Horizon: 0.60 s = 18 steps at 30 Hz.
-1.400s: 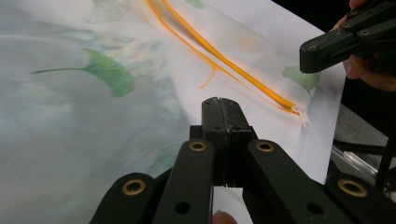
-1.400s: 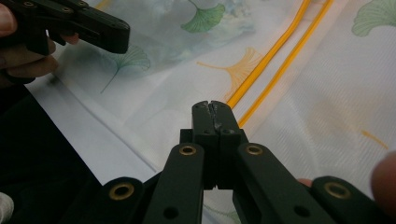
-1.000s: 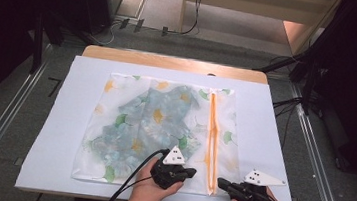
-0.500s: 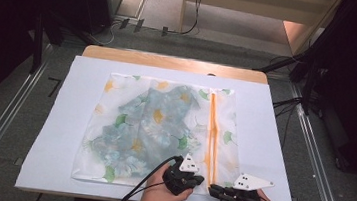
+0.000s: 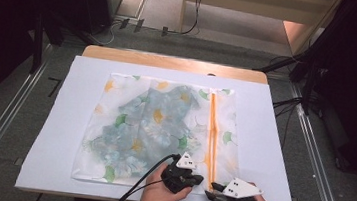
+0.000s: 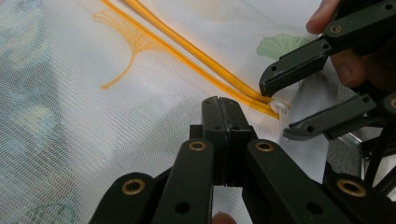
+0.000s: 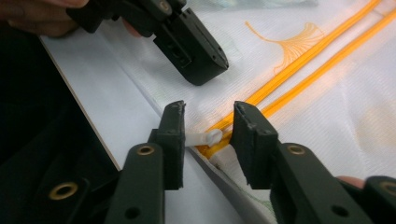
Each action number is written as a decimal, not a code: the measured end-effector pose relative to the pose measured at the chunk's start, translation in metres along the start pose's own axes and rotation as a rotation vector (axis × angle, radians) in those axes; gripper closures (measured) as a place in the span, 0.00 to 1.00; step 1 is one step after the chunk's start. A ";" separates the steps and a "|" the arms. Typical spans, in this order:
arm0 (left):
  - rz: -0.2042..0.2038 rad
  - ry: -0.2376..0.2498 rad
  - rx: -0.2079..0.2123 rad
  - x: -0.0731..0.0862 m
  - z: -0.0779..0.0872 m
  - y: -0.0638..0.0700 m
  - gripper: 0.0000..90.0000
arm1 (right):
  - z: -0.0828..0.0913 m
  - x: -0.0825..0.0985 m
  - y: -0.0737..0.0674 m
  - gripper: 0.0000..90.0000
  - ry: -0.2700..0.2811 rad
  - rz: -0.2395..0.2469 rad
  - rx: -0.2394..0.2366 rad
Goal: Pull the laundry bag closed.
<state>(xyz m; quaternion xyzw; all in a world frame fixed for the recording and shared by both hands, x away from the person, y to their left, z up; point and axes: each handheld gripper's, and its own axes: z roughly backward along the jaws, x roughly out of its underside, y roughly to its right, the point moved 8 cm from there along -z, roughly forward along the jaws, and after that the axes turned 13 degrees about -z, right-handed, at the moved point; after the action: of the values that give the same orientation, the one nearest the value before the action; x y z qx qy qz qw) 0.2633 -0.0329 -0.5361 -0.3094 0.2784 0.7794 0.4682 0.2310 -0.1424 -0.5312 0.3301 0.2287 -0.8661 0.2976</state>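
We have a mesh laundry bag (image 5: 163,134) lying flat on the white tabletop (image 5: 263,139), with a blue flowered garment (image 5: 148,127) inside and an orange zipper (image 5: 212,129) running down its right side toward us. Both tongs work at the zipper's near end, by the tabletop's front edge.

Our left tongs (image 6: 223,109) are pressed fully together, tips down on the mesh just beside the zipper; whether they pinch any fabric or merely pin it we can't quite tell from here. Our right tongs (image 7: 208,135) stand partly apart, having just been opening, with the small white pull tab (image 7: 205,138) between the jaws but not clamped; one pad sits near it, the other stands clear.

What could go wrong from here, as we judge it:
- The tab is small and slick-looking. If we close off-centre it may squirt out sideways, and we'd grab orange tape or mesh instead.
- If the left tongs hold nothing, pulling the slider would drag the whole bag along the tabletop and bunch the mesh rather than run the zipper.
- The bag's corner lies right at the tabletop's edge, so a tug toward us could slide it over.
- The garment lies close under the mesh; loose cloth could snag in the slider.
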 end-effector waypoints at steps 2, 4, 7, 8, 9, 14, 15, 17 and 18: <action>0.001 0.003 0.001 0.000 0.000 0.000 1.00 | 0.003 -0.001 0.002 0.81 0.002 -0.051 -0.021; 0.001 0.004 0.004 0.000 0.000 0.000 1.00 | 0.005 -0.002 0.004 0.88 0.005 -0.095 -0.052; 0.005 0.003 0.004 0.000 0.000 0.000 1.00 | 0.007 -0.003 0.008 0.92 0.016 -0.121 -0.054; 0.003 0.003 0.006 0.000 0.000 0.000 1.00 | 0.008 -0.004 0.010 0.93 0.018 -0.145 -0.062; -0.001 0.001 0.006 0.000 0.000 0.000 1.00 | 0.009 -0.004 0.012 0.95 0.024 -0.161 -0.064; 0.000 0.002 0.006 0.000 0.000 0.000 1.00 | 0.013 -0.007 0.024 0.99 0.057 -0.229 -0.033; 0.000 0.002 0.006 0.000 0.000 0.000 1.00 | 0.013 -0.007 0.024 0.99 0.057 -0.229 -0.033; -0.001 0.003 0.005 0.000 0.000 0.000 1.00 | 0.016 -0.010 0.016 1.00 0.073 -0.211 -0.100; -0.001 0.003 0.006 0.000 0.000 0.000 1.00 | 0.016 -0.010 0.013 1.00 0.073 -0.202 -0.106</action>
<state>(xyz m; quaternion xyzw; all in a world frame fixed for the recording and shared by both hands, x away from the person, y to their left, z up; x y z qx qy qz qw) 0.2634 -0.0324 -0.5362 -0.3092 0.2810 0.7780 0.4692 0.2391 -0.1577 -0.5158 0.3207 0.3169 -0.8658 0.2170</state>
